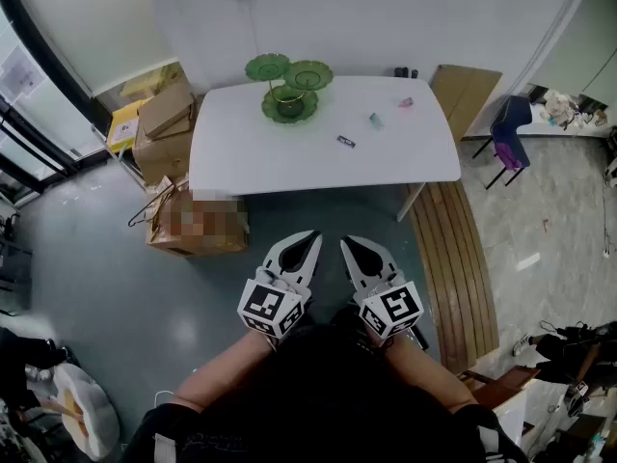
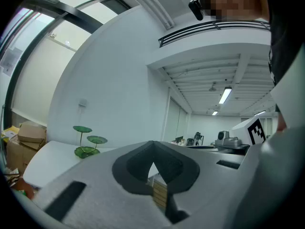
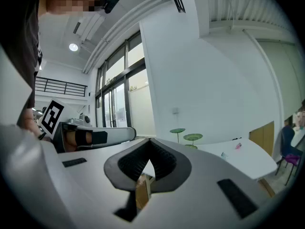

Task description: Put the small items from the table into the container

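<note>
A white table [image 1: 289,162] stands ahead, some way off. At its far edge is a green tiered dish stand [image 1: 289,90], also in the left gripper view [image 2: 88,144] and the right gripper view [image 3: 188,138]. Small items lie on the tabletop: a black one [image 1: 346,142], a teal one [image 1: 376,121] and a pink one [image 1: 406,102]. My left gripper [image 1: 312,236] and right gripper [image 1: 347,242] are side by side in front of my body, short of the table. Both are shut and empty, tips meeting in their own views [image 2: 152,147] [image 3: 150,142].
Cardboard boxes [image 1: 169,123] are stacked left of the table, with another box [image 1: 198,222] on the floor at its front left corner. A slatted wooden bench [image 1: 463,258] runs along the right. A blue chair [image 1: 509,128] and a wooden board [image 1: 465,95] are at the far right.
</note>
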Action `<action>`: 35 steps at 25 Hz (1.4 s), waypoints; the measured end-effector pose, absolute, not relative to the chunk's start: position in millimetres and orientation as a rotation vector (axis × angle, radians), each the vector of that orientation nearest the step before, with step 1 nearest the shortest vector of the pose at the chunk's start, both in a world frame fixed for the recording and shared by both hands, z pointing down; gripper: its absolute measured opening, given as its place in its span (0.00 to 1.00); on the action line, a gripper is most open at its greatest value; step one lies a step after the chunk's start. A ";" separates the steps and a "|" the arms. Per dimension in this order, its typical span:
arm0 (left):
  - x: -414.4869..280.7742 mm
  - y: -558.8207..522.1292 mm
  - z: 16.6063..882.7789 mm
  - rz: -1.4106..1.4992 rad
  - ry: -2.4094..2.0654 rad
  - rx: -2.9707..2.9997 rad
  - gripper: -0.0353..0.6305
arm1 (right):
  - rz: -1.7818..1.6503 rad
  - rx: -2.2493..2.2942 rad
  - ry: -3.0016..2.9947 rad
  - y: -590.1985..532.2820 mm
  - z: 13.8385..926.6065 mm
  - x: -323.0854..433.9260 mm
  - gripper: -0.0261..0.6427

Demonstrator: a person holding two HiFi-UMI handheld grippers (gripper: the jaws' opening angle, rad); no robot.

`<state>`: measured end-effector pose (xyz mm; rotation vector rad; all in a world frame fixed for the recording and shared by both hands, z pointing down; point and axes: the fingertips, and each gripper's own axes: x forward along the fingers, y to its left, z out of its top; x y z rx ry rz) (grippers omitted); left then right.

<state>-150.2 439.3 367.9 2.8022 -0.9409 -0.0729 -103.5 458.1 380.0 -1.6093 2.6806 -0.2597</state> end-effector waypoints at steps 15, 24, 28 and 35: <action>8.8 372.1 368.5 -0.079 -0.952 2.759 0.06 | -0.237 -1.520 2.682 386.0 362.1 53.3 0.06; 43.0 331.0 377.6 -0.039 -0.956 2.736 0.06 | -0.317 -1.482 2.664 345.8 374.5 86.5 0.06; 47.3 298.1 381.2 -0.065 -0.905 2.733 0.06 | -0.312 -1.518 2.665 317.0 377.7 89.4 0.06; 39.1 229.6 375.5 -0.103 -0.812 2.769 0.06 | -0.303 -1.573 2.629 253.2 378.8 72.9 0.06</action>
